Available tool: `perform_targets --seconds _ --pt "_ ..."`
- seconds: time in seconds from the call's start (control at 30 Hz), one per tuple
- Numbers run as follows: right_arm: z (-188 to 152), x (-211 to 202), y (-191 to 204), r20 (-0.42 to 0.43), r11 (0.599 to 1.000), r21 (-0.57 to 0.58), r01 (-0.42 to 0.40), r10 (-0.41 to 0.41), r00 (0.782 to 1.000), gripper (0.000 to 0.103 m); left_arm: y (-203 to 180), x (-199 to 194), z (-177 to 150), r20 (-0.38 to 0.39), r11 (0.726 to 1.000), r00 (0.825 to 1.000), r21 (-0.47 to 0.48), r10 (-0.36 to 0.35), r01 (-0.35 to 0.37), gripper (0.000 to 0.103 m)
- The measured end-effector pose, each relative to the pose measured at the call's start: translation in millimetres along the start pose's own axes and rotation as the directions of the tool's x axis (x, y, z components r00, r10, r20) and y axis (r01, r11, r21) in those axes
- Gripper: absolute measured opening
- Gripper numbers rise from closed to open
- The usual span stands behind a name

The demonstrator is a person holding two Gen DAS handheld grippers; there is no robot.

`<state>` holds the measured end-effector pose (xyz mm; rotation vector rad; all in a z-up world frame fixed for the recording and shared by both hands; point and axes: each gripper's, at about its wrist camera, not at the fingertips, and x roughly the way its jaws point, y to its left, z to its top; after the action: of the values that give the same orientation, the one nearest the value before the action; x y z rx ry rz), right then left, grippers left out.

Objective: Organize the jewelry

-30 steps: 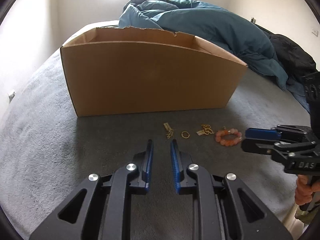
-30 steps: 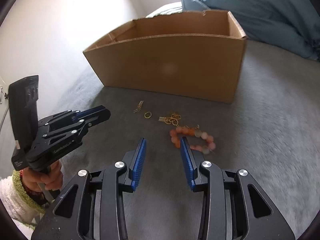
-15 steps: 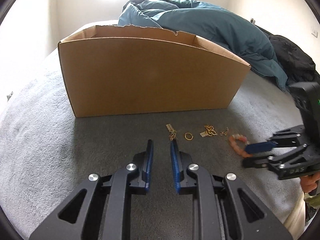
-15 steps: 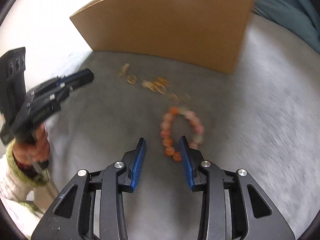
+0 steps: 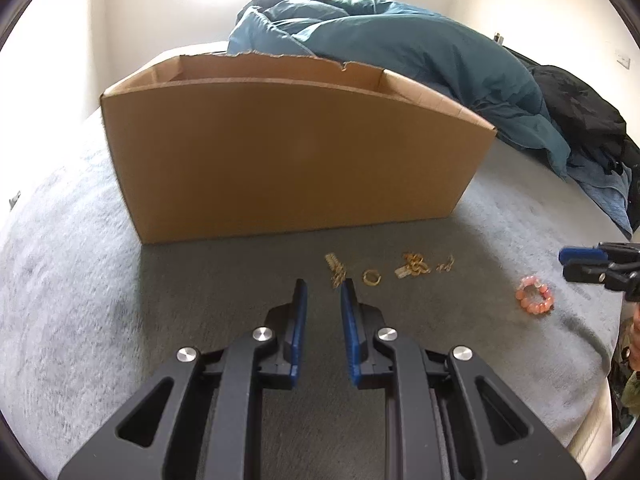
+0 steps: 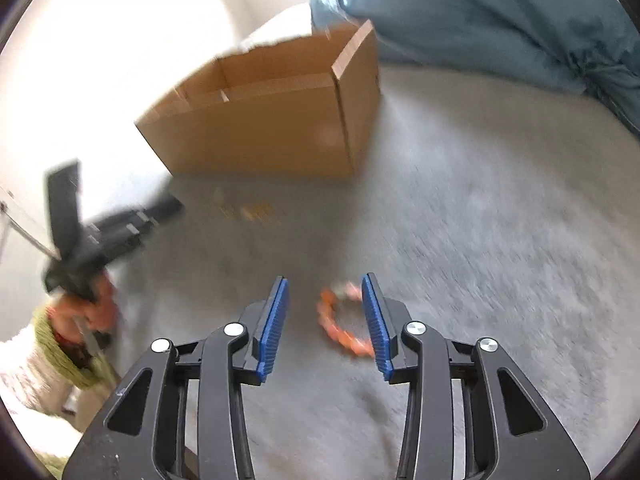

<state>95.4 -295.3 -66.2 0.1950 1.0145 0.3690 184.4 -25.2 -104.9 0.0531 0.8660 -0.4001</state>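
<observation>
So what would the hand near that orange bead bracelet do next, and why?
Probably lower the right gripper a little and close it on the bead bracelet. Its jaws stand open, the bracelet lies on the grey blanket between the fingertips, closer to one finger, and nothing is gripped yet. The view is blurred, so it may need centering first.

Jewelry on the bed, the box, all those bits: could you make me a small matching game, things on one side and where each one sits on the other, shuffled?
Things:
1. cardboard box
2. bead bracelet
3. gold ring
4. blue duvet

Places:
A. heaped behind the box
B. lying apart from the gold pieces, near the right gripper
C. just ahead of the left gripper, among the gold pieces
D. standing open-topped on the grey blanket, behind the jewelry

Pairs: 1-D, 2-B, 3-C, 4-A
</observation>
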Motion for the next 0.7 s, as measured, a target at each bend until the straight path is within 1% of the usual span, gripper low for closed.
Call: perform_targets --seconds 0.07,0.17,0.3,0.37,0.47,0.53,0.6,0.7 --pt "11 9 4 0.042 0.999 0.017 -0.035 0.035 0.999 0.038 -1 4 4 -0.004 1.000 1.000 0.004 -0.007 0.007 0.016" --pt "17 28 7 0.063 0.998 0.033 -0.058 0.056 0.996 0.038 -3 14 10 -0.015 1.000 1.000 0.010 -0.018 0.018 0.016" --pt "20 55 9 0.055 0.995 0.062 -0.076 0.072 0.996 0.038 -8 30 12 -0.059 1.000 0.998 0.019 -0.018 0.019 0.016" --pt "20 67 11 0.049 0.992 0.081 -0.093 0.089 0.995 0.038 -11 34 13 -0.068 0.999 0.998 0.029 -0.016 0.018 0.016" --pt "19 76 12 0.040 0.990 0.096 -0.101 0.098 0.994 0.038 -17 41 15 -0.080 0.999 0.997 0.054 0.009 -0.004 0.016" --pt "18 77 11 0.035 0.990 0.100 -0.097 0.094 0.995 0.038 -18 46 16 -0.085 0.998 0.996 0.061 0.012 -0.007 0.016" --pt "17 79 8 0.027 0.989 0.109 -0.096 0.094 0.995 0.038 -17 51 18 -0.096 0.998 0.995 0.054 0.015 -0.010 0.016" --pt "16 80 4 0.026 0.987 0.125 -0.100 0.097 0.995 0.038 -11 59 20 -0.120 1.000 0.993 0.015 0.008 -0.006 0.016"
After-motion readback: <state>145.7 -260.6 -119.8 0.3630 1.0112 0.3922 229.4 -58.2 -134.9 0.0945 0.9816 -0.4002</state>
